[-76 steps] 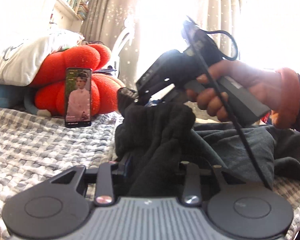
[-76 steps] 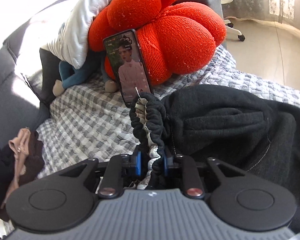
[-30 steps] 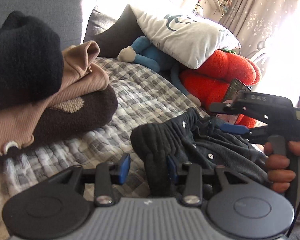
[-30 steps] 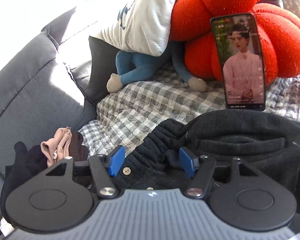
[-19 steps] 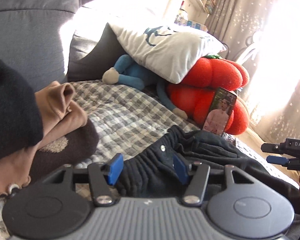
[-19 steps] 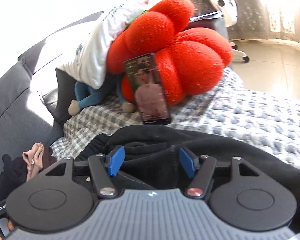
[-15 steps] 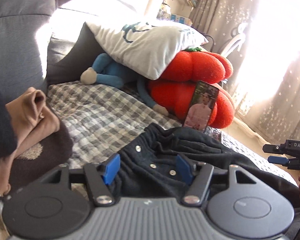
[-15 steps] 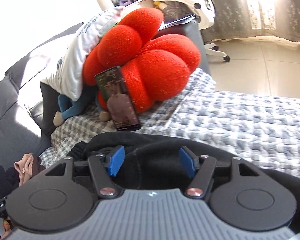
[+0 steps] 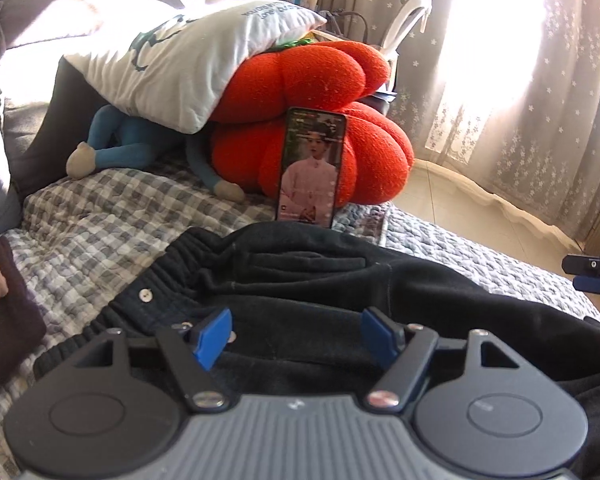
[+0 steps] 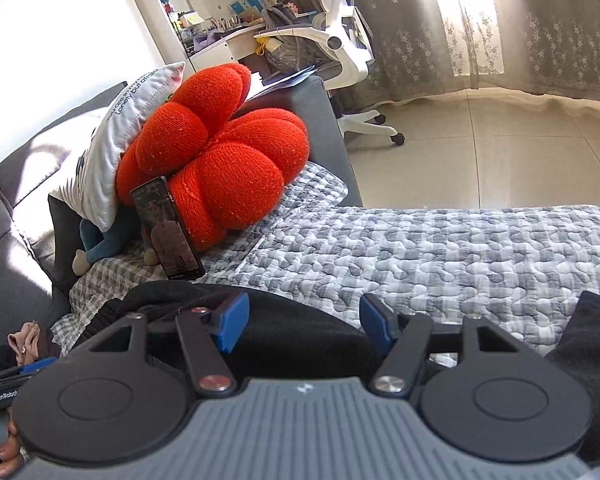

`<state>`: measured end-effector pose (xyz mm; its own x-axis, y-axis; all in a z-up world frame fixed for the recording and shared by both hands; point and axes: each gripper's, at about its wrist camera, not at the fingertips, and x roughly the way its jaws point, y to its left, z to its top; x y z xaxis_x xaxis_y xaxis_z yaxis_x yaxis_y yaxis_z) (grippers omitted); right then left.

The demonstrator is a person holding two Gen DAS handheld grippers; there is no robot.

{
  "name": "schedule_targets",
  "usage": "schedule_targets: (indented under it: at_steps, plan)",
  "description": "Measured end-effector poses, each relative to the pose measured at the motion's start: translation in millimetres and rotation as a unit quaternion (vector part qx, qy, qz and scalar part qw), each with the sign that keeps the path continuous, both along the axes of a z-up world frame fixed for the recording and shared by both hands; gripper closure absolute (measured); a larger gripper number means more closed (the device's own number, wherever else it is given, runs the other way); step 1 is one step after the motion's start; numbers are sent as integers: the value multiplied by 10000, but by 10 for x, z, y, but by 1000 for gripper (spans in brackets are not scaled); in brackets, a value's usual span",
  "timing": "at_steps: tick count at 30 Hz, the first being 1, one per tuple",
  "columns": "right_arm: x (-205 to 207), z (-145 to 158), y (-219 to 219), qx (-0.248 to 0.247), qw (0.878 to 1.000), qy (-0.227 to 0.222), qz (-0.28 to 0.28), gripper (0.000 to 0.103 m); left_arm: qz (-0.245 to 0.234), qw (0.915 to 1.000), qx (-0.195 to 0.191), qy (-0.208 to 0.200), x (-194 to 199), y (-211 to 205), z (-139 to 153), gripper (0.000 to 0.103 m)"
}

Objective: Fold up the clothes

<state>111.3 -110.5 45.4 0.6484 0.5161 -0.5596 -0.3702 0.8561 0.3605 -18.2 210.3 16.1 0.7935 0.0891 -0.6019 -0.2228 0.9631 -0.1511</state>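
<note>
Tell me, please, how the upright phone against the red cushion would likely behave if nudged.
The slim black phone stands on its narrow bottom edge, so it would probably tip easily. It only leans against the soft red pumpkin-shaped cushion, and the quilted checked blanket beneath looks yielding, so it may slide.

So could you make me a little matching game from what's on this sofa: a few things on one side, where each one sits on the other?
Things:
1. phone
2. white pillow
3. dark trousers
4. blue plush toy

Places:
A. spread on the checked quilt, nearest the cameras
B. lying on top of the red cushion
C. tucked under the pillow
D. upright, leaning against the red cushion

Pairs: 1-D, 2-B, 3-A, 4-C
</note>
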Motion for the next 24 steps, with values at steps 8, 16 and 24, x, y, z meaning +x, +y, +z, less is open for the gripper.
schedule_targets:
  at_steps: [8, 16, 24]
  plan:
    - [27, 161, -527, -243, 9987, -272, -357, 37, -644, 9976, 259, 0, 263, -524, 133, 25]
    - [20, 130, -1079, -673, 9921, -333, -1008, 36, -1164, 9926, 296, 197, 574, -1016, 109, 23]
    - [-272, -64, -1485, -693, 9888, 278, -1290, 34, -2157, 9752, 25, 485, 534, -1506, -43, 22]
